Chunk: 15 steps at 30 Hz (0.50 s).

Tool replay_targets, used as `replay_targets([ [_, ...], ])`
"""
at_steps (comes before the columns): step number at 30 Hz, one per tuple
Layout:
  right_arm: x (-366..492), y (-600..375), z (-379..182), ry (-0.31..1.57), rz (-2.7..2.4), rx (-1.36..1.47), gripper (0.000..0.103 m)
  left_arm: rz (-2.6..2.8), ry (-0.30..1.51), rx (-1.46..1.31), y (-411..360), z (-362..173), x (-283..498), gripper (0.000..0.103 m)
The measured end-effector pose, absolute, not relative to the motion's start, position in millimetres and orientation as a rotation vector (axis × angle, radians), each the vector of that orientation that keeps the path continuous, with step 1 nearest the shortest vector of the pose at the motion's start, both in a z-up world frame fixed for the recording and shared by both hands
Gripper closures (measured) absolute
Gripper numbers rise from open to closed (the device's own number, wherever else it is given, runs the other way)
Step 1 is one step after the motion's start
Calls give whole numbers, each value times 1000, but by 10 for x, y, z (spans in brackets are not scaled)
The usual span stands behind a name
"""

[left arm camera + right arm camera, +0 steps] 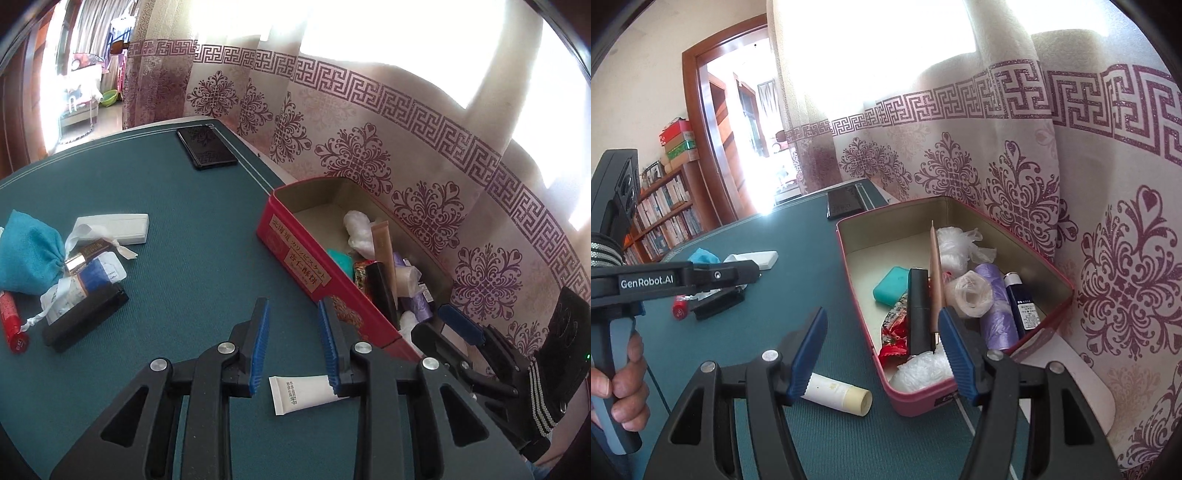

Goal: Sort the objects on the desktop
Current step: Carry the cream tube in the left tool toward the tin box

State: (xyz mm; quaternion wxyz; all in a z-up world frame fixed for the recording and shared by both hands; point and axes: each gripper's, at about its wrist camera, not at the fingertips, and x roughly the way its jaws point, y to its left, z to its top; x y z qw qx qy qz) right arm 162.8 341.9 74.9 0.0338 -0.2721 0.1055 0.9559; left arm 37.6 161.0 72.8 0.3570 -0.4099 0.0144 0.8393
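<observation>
Nearest thing is the white tube (301, 393) lying flat on the teal mat (166, 206), just under the left gripper (293, 345), whose blue fingers (260, 343) sit narrowly apart with nothing between them, so I'd say that's the next pick: widen out, come down across the tube's body rather than the flat crimped end, then carry it right into the red tin (295, 254). The right gripper (881, 354) is about half open and empty, hovering over the tin's near corner, so keep it clear. The tin's near end is already crowded, so aim for the bare far end. Further left there's a pile with a blue pouch (27, 251) and a black case (85, 319), far off a dark phone (207, 147), then patterned curtains (369, 147), and a doorway (738, 147) and bookshelves (665, 210) behind
</observation>
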Motion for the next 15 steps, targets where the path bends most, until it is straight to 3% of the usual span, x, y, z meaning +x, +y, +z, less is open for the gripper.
replay_targets([
  [2,1597,3498,722,384,2911,-859,36,2116,111,-1037,1697,645,444,46],
  [3,1589,3547,711,419,2897,-868,36,2097,149,-1018,1747,610,486,43],
  [15,1583,3603,692,440,2858,-867,36,1884,600,-953,2232,146,969,42],
])
